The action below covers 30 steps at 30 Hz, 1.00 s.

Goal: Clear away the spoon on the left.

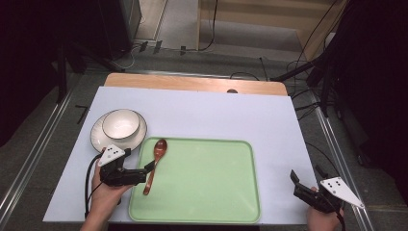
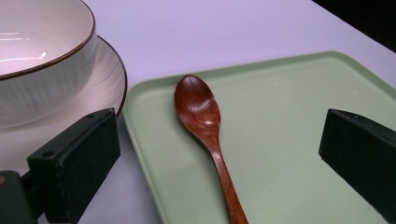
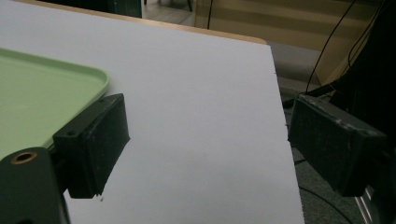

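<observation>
Looking down, I see the wooden spoon [image 1: 155, 163] lying on the green tray [image 1: 207, 183] by its left edge, long axis near-to-far, bowl pointing far. My left gripper [image 1: 150, 167] jaws are released around its handle; right gripper [image 1: 293, 177] jaws gape empty over the counter [image 1: 216, 115].

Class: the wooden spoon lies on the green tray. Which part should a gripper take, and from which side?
Probably the slim handle of the wooden spoon, taken from above, jaws across it. It lies flat on the green tray, bowl end facing up. The left gripper is nearest, jaws open.

Black claws [image 1: 150, 168] — grey plates (dotted), cables
</observation>
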Tool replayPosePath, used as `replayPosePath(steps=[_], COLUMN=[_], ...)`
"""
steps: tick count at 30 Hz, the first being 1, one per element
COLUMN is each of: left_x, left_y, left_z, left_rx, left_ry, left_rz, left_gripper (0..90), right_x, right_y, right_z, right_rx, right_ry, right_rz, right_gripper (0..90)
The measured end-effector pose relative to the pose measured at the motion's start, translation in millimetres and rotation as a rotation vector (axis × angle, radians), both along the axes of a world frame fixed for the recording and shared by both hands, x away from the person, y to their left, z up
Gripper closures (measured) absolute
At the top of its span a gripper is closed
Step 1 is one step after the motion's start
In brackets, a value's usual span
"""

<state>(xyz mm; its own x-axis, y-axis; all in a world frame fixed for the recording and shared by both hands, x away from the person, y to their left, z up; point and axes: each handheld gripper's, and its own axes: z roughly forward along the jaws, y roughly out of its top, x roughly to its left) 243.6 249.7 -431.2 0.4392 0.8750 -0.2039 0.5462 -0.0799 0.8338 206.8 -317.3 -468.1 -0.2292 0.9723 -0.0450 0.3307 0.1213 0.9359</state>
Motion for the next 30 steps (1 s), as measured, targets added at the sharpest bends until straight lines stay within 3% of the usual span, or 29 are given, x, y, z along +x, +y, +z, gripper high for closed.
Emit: replayPosePath(steps=[12,17,22,30], left_x=[-10.3,-17.3,-22.7,-27.2], left_y=[14.5,24.3,35.7,55.4], left_z=[0.2,1.1,2.9,3.1], left_rx=[-0.007,0.008,0.004,-0.007], left_ry=[-0.020,-0.042,-0.076,-0.088], left_rz=[0.021,0.025,0.060,0.107], left_gripper=[0.0,0.0,0.0,0.0], right_x=[-0.9,-0.5,-0.7,-1.5], right_y=[-1.6,-1.5,-1.1,-2.9], right_z=[0.8,0.9,1.2,1.7], right_rx=[0.008,0.004,0.004,0.009], right_ry=[-0.002,-0.004,-0.004,-0.012], right_rz=[0.002,0.006,0.007,0.002], right_gripper=[13.1,13.1,13.1,13.1])
